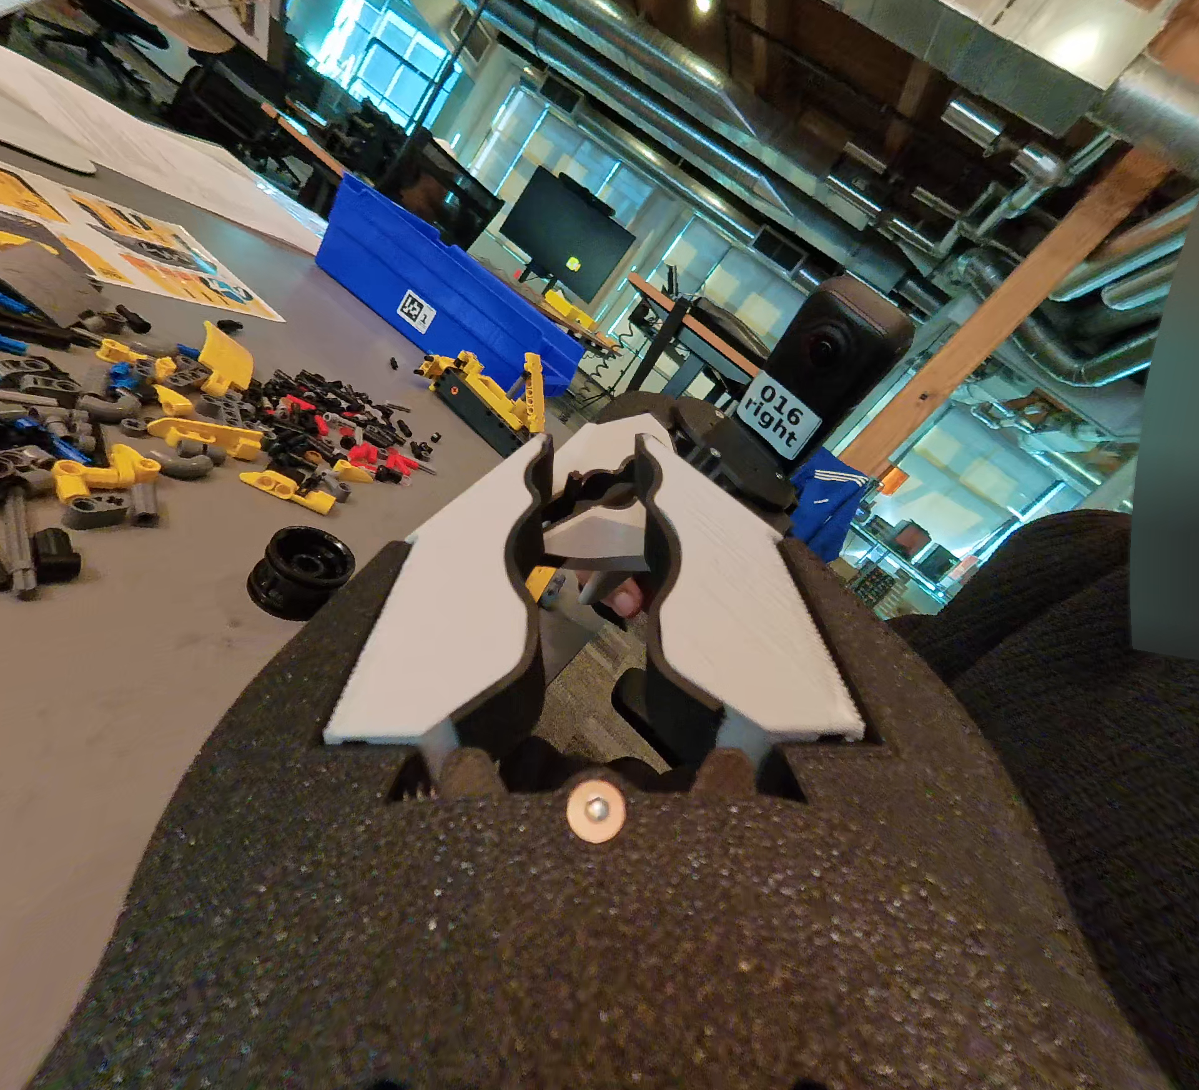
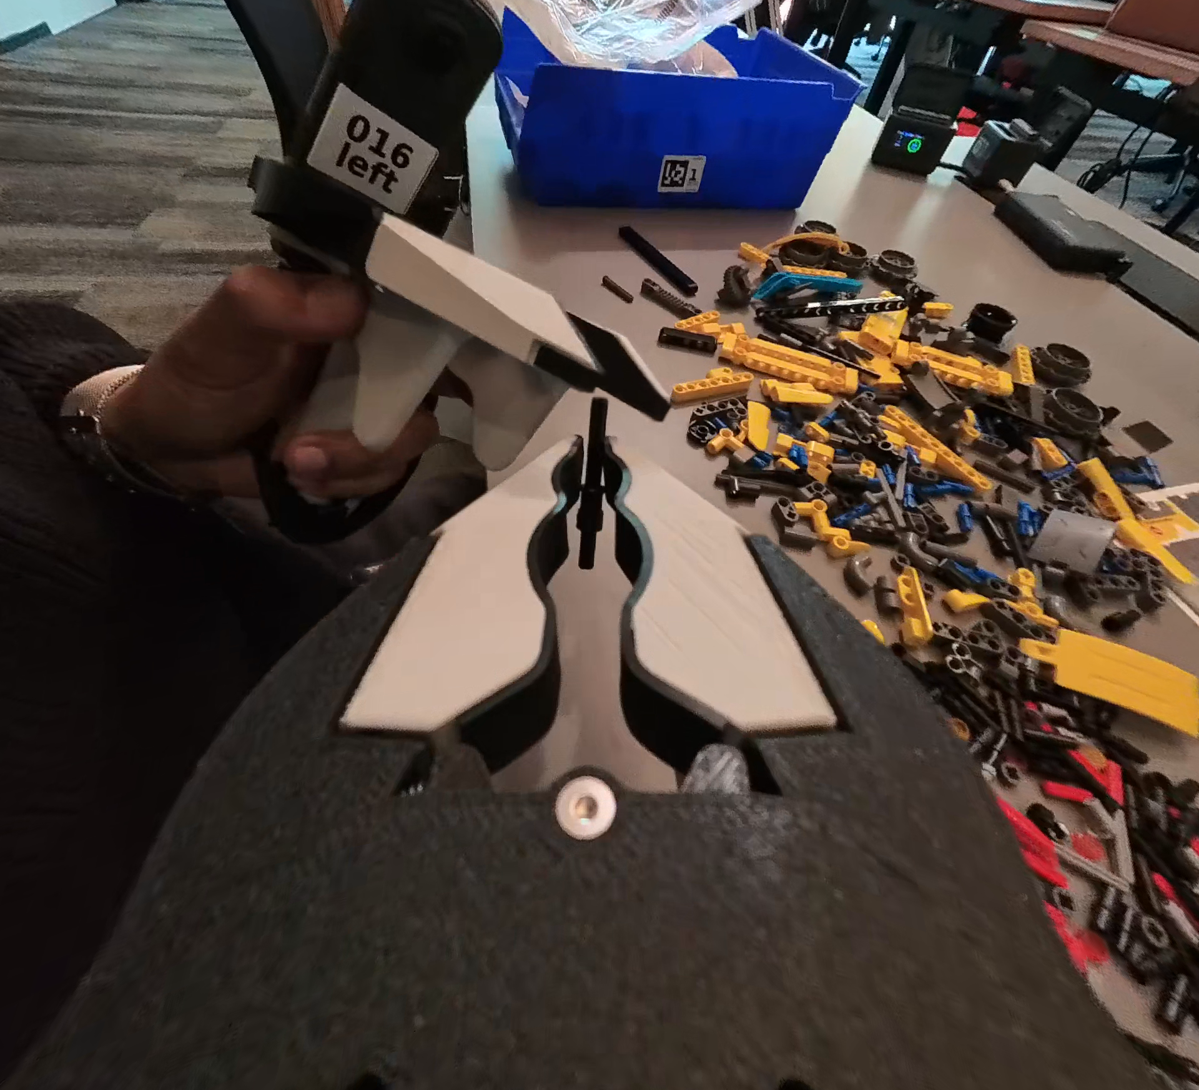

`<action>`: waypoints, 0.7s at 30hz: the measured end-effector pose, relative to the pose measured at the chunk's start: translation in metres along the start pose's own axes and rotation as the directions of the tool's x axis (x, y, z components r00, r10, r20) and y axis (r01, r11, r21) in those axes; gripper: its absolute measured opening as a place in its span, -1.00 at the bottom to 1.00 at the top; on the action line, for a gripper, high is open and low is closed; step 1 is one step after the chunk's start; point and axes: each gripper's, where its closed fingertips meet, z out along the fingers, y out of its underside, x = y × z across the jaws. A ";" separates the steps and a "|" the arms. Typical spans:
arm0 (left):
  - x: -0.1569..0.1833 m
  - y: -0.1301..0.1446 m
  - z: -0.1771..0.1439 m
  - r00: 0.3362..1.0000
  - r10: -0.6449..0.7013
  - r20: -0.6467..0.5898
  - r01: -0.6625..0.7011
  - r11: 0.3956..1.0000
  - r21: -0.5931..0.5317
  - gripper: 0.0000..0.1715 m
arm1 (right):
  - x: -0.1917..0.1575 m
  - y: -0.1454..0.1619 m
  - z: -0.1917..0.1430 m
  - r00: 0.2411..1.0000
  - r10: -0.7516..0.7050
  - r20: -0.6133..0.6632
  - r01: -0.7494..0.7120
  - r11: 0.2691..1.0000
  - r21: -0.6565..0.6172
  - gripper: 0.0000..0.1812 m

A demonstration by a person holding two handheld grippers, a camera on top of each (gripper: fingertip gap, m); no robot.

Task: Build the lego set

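Firmly, right gripper (image 2: 592,462) pinches a black axle pin (image 2: 592,494); left gripper (image 1: 593,449) seems nearly closed, empty.

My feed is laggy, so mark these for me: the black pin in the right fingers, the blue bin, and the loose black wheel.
black pin (image 2: 592,494), right wrist view, middle of its shaft.
blue bin (image 2: 655,138), right wrist view, front wall.
black wheel (image 1: 302,569), left wrist view, its hub.

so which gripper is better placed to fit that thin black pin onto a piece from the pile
Right, probably. The right gripper is already shut on the black pin, held upright above the grey table beside the loose parts pile. The left gripper appears empty, its tips just above the pin.
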 end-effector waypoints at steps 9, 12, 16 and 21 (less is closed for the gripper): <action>-0.001 -0.002 -0.002 0.999 0.034 0.019 -0.034 0.999 -0.008 -0.97 | -0.001 -0.008 -0.002 0.998 0.047 0.033 -0.049 0.998 0.047 -0.94; -0.003 -0.001 -0.002 0.999 0.028 0.020 -0.028 1.000 -0.009 -0.97 | 0.001 -0.006 -0.002 0.998 0.052 0.032 -0.053 0.998 0.045 -0.93; -0.002 0.000 -0.001 1.000 0.028 0.002 -0.028 1.000 -0.009 -0.94 | 0.001 -0.004 -0.001 0.998 0.053 0.032 -0.054 0.998 0.039 -0.93; -0.009 0.000 -0.001 0.998 0.050 0.048 -0.050 0.999 -0.011 -0.78 | 0.001 -0.003 0.001 0.998 0.045 0.033 -0.046 0.998 0.031 -0.93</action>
